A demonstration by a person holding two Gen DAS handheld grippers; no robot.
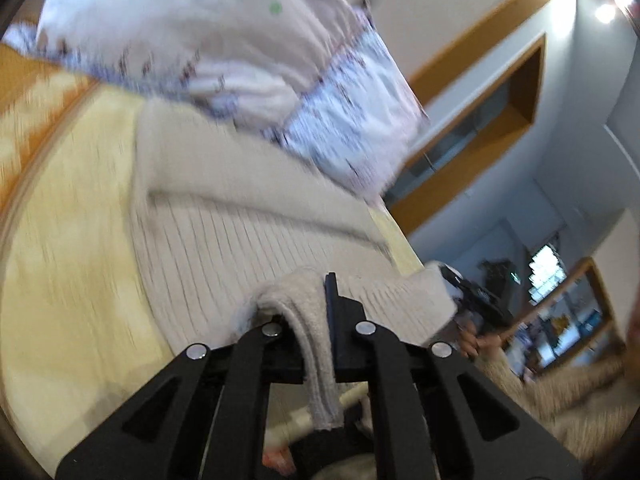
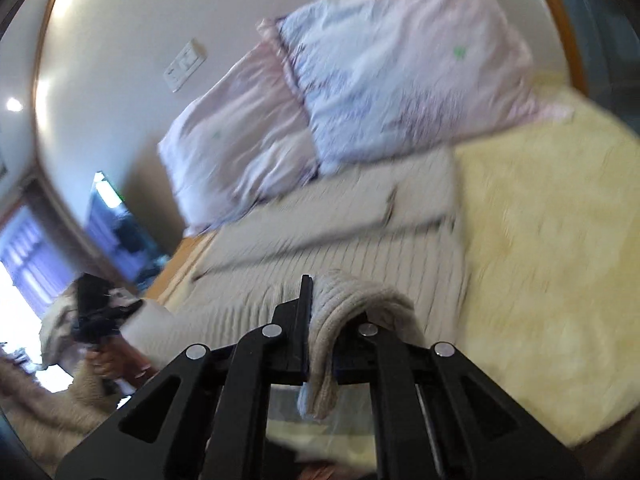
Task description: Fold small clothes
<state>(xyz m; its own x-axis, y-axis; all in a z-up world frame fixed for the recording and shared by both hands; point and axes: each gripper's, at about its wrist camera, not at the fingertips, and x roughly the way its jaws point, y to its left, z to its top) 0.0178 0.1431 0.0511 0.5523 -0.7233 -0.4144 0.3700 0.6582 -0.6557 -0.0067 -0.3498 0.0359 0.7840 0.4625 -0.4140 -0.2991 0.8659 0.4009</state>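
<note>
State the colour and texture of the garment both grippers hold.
Beige ribbed knit sweater, clearest in the right wrist view.

Knit garment (image 1: 248, 240) beige, ribbed in fine vertical lines; same in right view (image 2: 340, 232). Bed cover (image 1: 72, 240) pale yellow, with an orange-and-cream patterned strip at its left edge. Pillows (image 2: 400, 60) pale pink/white with bluish-purple print bands and a small green mark. Both grippers (image 1: 316, 320) (image 2: 320, 320) black with silver rivets. Wall (image 2: 120, 40) off-white, wood trim orange-brown.

Left gripper (image 1: 316, 308) left finger: hidden under beige knit (image 1: 248, 240).
Pillow (image 2: 400, 64) print: blurred, unreadable.
Yellow bedspread (image 2: 540, 240): cut off.
</note>
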